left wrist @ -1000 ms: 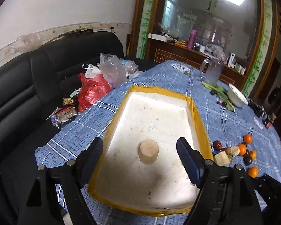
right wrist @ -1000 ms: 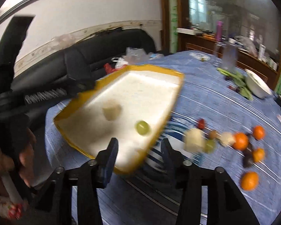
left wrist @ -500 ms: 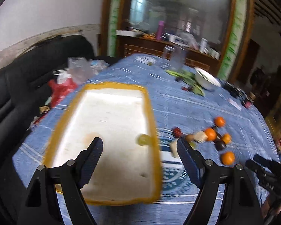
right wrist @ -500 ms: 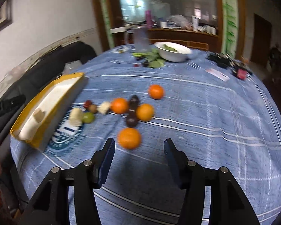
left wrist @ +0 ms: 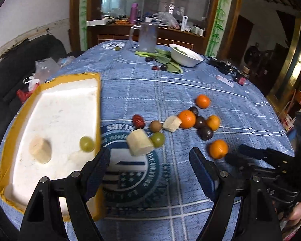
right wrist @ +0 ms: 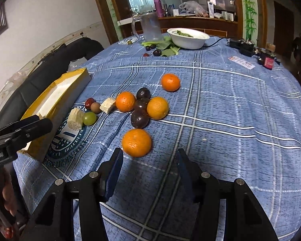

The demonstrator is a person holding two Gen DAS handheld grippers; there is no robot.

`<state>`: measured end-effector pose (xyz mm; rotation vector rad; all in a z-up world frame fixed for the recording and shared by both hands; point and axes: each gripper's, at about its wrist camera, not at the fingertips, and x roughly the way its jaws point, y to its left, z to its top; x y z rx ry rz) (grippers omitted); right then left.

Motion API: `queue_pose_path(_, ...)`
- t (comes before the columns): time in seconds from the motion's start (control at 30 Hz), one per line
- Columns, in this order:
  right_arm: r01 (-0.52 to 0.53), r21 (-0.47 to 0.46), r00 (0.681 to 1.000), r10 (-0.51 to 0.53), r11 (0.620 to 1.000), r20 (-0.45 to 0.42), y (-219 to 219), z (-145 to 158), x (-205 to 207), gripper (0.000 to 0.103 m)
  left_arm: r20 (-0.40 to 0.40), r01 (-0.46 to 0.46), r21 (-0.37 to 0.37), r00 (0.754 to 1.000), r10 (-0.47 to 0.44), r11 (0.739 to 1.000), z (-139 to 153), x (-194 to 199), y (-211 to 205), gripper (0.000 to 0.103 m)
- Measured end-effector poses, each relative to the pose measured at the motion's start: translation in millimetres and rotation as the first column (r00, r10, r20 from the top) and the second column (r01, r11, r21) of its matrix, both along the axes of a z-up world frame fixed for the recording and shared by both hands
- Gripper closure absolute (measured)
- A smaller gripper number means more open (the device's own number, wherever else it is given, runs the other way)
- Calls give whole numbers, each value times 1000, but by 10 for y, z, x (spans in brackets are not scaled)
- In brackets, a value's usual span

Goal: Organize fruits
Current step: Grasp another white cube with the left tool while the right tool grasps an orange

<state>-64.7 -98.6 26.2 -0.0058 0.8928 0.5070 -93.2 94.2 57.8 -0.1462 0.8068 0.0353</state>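
Two handheld tools hover over a round desk point(right wrist: 230, 104) covered in a blue checked cloth, where fruit is being sorted into a shallow white foam tray with a yellow rim point(left wrist: 99, 92) at the desk's left edge. The tray already holds a pale cut chunk point(left wrist: 40, 150) and a green grape point(left wrist: 86, 143), which suggests it is the collecting place. The remaining fruit lies loose in a cluster on the cloth just beside the tray: another pale chunk point(left wrist: 139, 142), a second green grape point(left wrist: 158, 139), a red date point(left wrist: 138, 120), dark plums and several oranges. The left tool point(left wrist: 149, 164) is wide open and empty, aimed at the chunk and grape ahead of its tips. The right tool point(right wrist: 148, 170) is partly open and also empty; the nearest orange point(right wrist: 136, 142) sits just beyond its tips, slightly toward the left finger and apparently not touching, though fisheye distortion makes that hard to judge.
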Motion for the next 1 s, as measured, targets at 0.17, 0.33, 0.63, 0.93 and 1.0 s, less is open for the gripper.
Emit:
queue_pose_path(0.17, -21, -5, 1000, 20, 1000, -19, 163, -62, 105, 45, -19, 14, 0, 1000, -14, 1000, -67, 173, -40, 23)
queue_pose_path(0.33, -36, 11, 999, 36, 999, -30, 239, -90, 171, 45, -55, 29, 17, 998, -28, 999, -218, 246, -40, 23)
queue_pose_path(0.63, -45, 62, 997, 49, 997, -55, 211, -151, 278, 45, -124, 58, 153, 991, -39, 986, -437, 520, -134, 32)
queue_pose_path(0.93, -47, 72, 997, 51, 996, -51, 171, -150, 278, 62, -144, 204, 92, 971, -190, 975, -479, 420, -276, 72)
queue_pose_path(1.0, -48, 69, 998, 51, 996, -45, 174, -142, 266, 62, -136, 199, 104, 973, -184, 974, -488, 396, -289, 72)
